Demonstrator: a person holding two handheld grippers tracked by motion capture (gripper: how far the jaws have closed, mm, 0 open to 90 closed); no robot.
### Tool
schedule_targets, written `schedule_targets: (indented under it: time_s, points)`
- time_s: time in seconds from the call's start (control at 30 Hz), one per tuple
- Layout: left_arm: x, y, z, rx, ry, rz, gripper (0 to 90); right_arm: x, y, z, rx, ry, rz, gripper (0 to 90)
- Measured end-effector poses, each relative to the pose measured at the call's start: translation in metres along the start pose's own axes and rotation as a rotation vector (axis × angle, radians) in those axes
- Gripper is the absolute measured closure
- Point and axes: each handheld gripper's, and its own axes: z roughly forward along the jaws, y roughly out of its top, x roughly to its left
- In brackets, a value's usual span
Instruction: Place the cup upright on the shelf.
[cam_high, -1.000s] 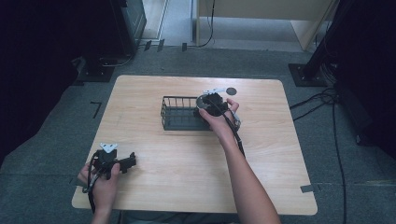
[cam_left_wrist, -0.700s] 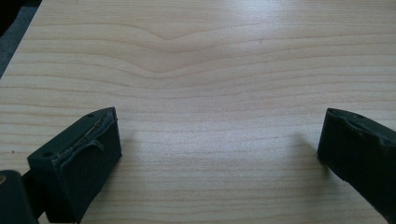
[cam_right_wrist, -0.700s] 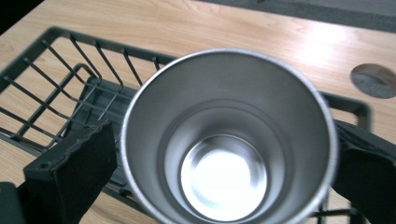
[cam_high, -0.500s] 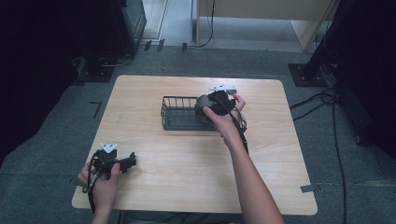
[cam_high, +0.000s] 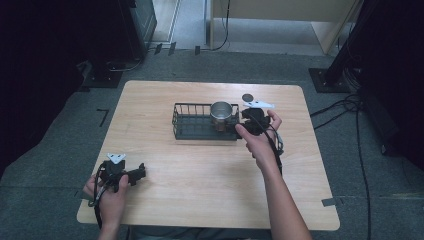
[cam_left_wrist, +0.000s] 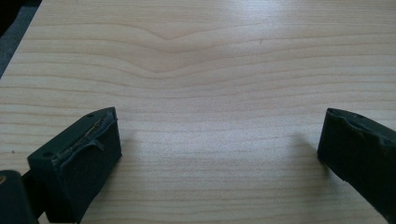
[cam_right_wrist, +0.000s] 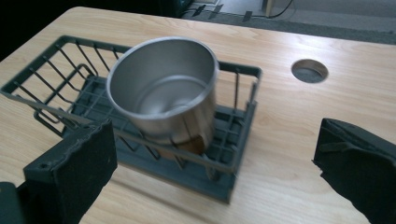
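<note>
The jaws of the right gripper (cam_high: 239, 126) stand wide apart with nothing between them, having just been opening, and in the right gripper view they frame the steel cup (cam_right_wrist: 164, 93) from the lower corners without touching it. The cup stands upright, mouth up, in the right end of the dark wire basket (cam_high: 192, 120), which sits just above the middle of the high view on the wooden bench (cam_high: 200, 200). The right gripper hovers just beside the basket's right end, held in the person's right hand (cam_high: 260, 140), whose forearm runs down to the bottom edge of the frame. In the right gripper view a round hole in the bench (cam_right_wrist: 309, 71) shows at the upper right, behind the basket and apart from it. The left gripper (cam_high: 140, 172) is far off in the lower left of the high view, low over the bench near its front edge, gripped by the left hand (cam_high: 107, 192). Its jaws are also spread wide, and the left gripper view shows bare wood grain between them.
</note>
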Motion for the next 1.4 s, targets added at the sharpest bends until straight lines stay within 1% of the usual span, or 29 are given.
schedule_targets:
  time_s: [0.07,0.13,0.17,0.23,0.3,0.47,0.7,0.83,0.87,0.93,1.03,1.23,1.4]
  points:
    - [0.000,0.000,0.000,0.000,0.000,-0.001,0.0,-0.005,-0.005,-0.003,0.003,-0.006,0.002,0.0]
    - [0.000,0.000,0.000,0.000,0.000,-0.001,0.0,-0.012,-0.014,-0.008,0.004,-0.015,0.005,0.0]
    - [0.000,0.000,0.000,0.000,0.000,0.000,0.0,-0.012,-0.014,-0.008,0.004,-0.015,0.005,0.0]
    - [0.000,0.000,0.000,0.000,0.000,0.000,0.0,-0.018,-0.022,-0.012,0.004,-0.026,0.013,0.0]
    - [0.000,0.000,0.000,-0.001,0.000,0.000,0.0,-0.021,-0.028,-0.015,0.004,-0.025,0.006,0.0]
    - [0.000,0.000,0.000,0.000,0.000,-0.001,0.0,-0.032,-0.044,-0.021,0.019,-0.051,0.005,0.0]
    - [0.000,0.000,0.000,0.002,0.000,0.001,0.0,-0.053,-0.067,-0.033,0.029,-0.078,0.039,0.0]
    - [0.000,0.000,0.000,0.001,0.000,0.002,0.0,-0.063,-0.078,-0.039,0.040,-0.094,0.046,0.0]
    - [0.000,0.000,0.000,0.001,0.000,0.002,0.0,-0.065,-0.081,-0.040,0.037,-0.091,0.050,0.0]
    - [0.000,0.000,0.000,0.001,0.000,0.001,0.0,-0.070,-0.087,-0.044,0.026,-0.100,0.059,0.0]
    - [0.000,0.000,0.000,0.001,0.000,0.002,0.0,-0.076,-0.095,-0.047,0.032,-0.109,0.066,0.0]
    - [0.000,0.000,0.000,0.001,0.000,0.002,0.0,-0.091,-0.115,-0.053,0.057,-0.146,0.076,0.0]
    - [0.000,0.000,0.000,0.001,0.000,0.001,0.0,-0.104,-0.131,-0.058,0.070,-0.181,0.102,0.5]
